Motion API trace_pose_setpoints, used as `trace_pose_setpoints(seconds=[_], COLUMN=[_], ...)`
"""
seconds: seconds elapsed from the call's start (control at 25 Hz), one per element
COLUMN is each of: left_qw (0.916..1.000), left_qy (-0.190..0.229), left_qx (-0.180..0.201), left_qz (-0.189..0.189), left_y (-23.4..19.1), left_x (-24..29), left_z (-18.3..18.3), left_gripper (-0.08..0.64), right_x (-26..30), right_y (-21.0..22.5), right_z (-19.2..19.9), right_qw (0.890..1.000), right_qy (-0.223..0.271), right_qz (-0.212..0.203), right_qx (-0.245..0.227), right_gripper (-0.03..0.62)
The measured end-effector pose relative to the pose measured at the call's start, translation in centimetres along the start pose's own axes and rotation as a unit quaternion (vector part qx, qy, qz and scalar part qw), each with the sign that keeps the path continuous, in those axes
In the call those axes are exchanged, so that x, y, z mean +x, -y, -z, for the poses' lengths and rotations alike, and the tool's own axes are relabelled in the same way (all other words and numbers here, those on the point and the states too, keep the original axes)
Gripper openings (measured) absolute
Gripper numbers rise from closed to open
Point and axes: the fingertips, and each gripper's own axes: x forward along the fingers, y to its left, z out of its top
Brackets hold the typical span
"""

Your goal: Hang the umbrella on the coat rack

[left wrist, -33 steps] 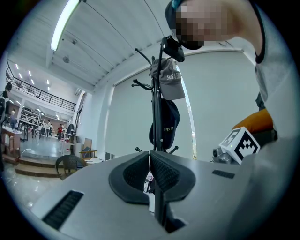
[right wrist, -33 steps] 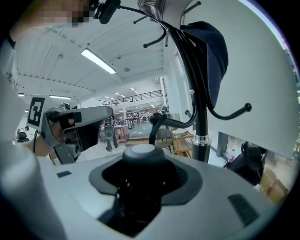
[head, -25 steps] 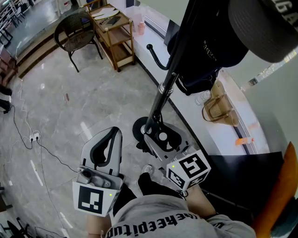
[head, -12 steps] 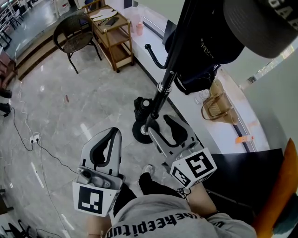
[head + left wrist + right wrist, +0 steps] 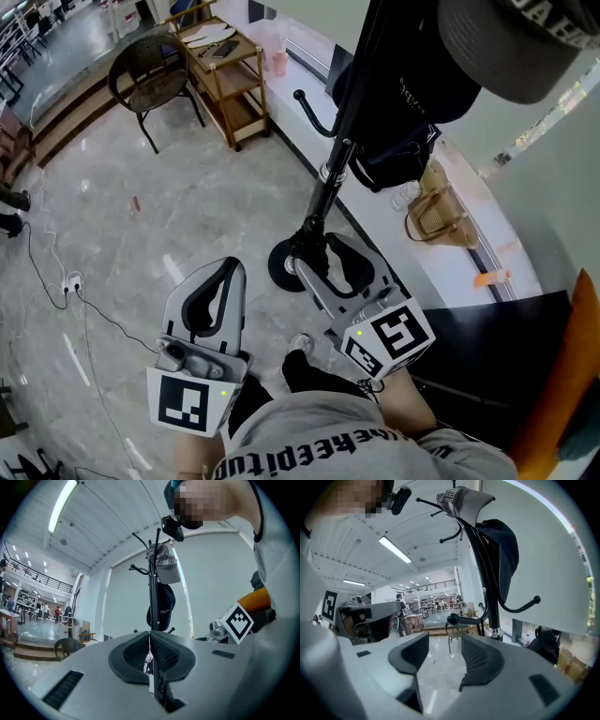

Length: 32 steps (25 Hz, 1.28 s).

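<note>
Head view only: coat rack base [image 5: 280, 268] beside wide-open empty right tongs [image 5: 317, 255]; left tongs [image 5: 228, 265] together, empty.

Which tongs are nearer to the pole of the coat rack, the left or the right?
Right. The right tongs, open and empty, are just beside the coat rack pole. The left tongs, shut, are farther off to its left.

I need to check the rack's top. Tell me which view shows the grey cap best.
The left gripper view: the grey cap hangs whole, side-on, atop the coat rack. The right gripper view shows the cap from below. The head view crops the cap at the top right corner.
</note>
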Motion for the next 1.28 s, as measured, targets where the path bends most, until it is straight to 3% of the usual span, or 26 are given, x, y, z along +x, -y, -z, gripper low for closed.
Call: trace_pose_setpoints(seconds=[0.24,0.68,1.28], left_qw=[0.9999,0.9979,0.9899], left_qy=[0.005,0.022,0.045], left_qx=[0.0,-0.003,-0.005], left_qz=[0.016,0.061,0.134], left_y=[0.1,0.6,1.4], left_x=[-1.1,-3.0,-4.5], left_z=[-0.6,-1.7,-3.2], left_gripper=[0.017,0.017,0.017], right_x=[-0.8,-3.4,-6.1], right_y=[-1.2,-4.0,-7.7], right_z=[-0.5,-1.6,-3.5], right_qw=[1.0,0.998,0.991], right_qy=[0.007,0.028,0.05], right_qz=[0.013,0.054,0.109], right_qx=[0.001,-0.021,-0.053], right_gripper=[0.205,0.038,0.02])
